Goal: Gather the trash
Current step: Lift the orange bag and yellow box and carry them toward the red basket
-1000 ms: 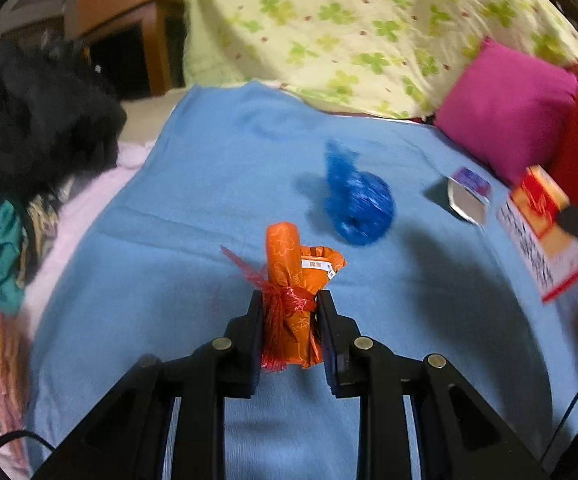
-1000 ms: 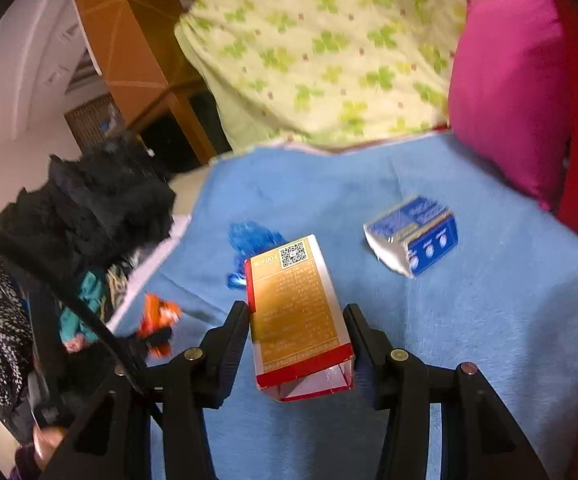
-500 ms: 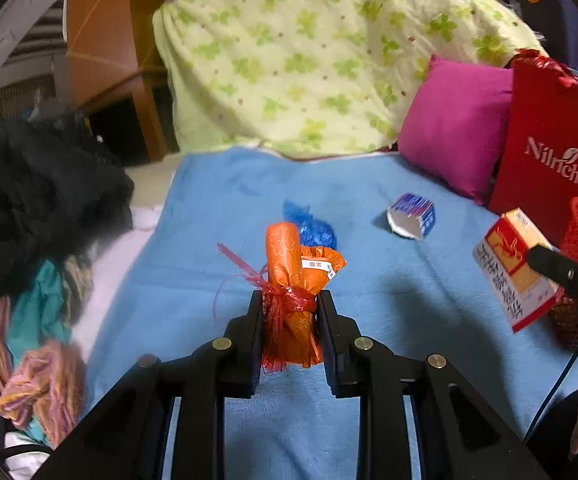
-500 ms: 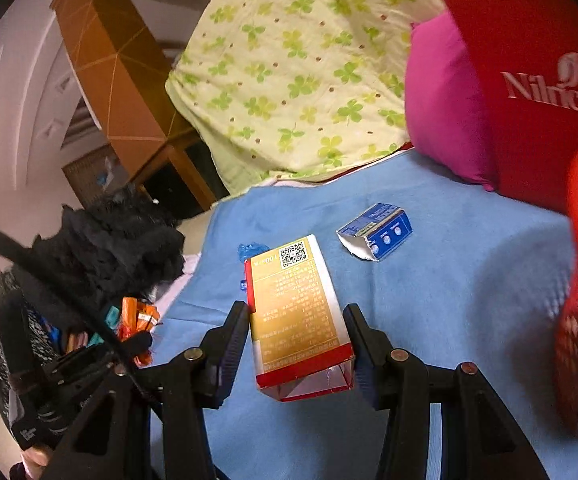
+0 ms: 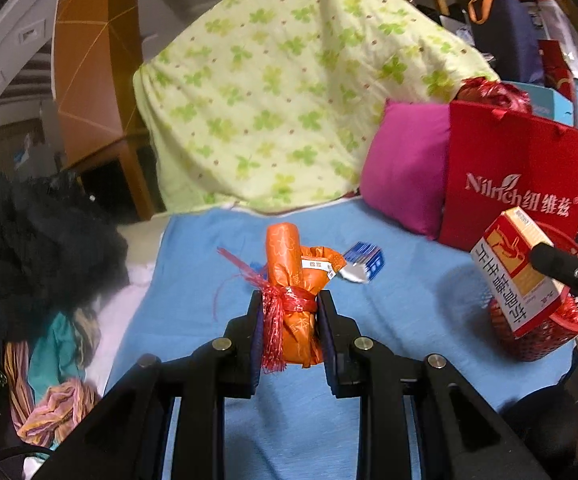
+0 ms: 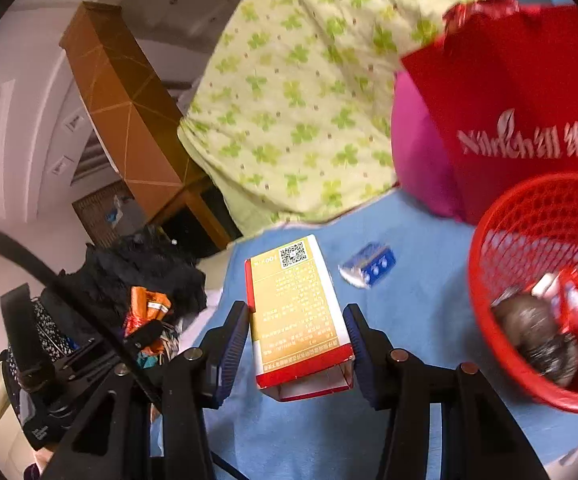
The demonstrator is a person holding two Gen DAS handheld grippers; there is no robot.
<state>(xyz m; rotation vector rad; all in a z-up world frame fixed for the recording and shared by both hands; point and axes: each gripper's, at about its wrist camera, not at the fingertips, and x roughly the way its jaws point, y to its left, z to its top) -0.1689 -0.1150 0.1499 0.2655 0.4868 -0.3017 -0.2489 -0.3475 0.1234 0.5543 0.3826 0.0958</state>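
Note:
My left gripper (image 5: 289, 308) is shut on an orange wrapper bundle (image 5: 289, 276) tied with red string, held above the blue blanket (image 5: 217, 280). My right gripper (image 6: 297, 320) is shut on a red and gold carton (image 6: 297, 308), held above the blanket to the left of the red mesh basket (image 6: 529, 216). The basket holds several pieces of trash. In the left wrist view the carton (image 5: 513, 268) hangs by the basket (image 5: 537, 344) at the right. A small blue and white box (image 6: 369, 266) lies on the blanket; it also shows in the left wrist view (image 5: 363, 266).
A red paper bag (image 5: 513, 184) and a pink cushion (image 5: 405, 168) stand behind the basket. A green clover quilt (image 5: 289, 100) is piled at the back. Black and coloured clothes (image 5: 37, 248) lie at the left edge of the bed.
Both grippers have risen and pulled back from the bed with their loads. The right gripper has swung right, bringing the red basket into its view. The blue crumpled wrapper is now hidden behind the orange bundle.

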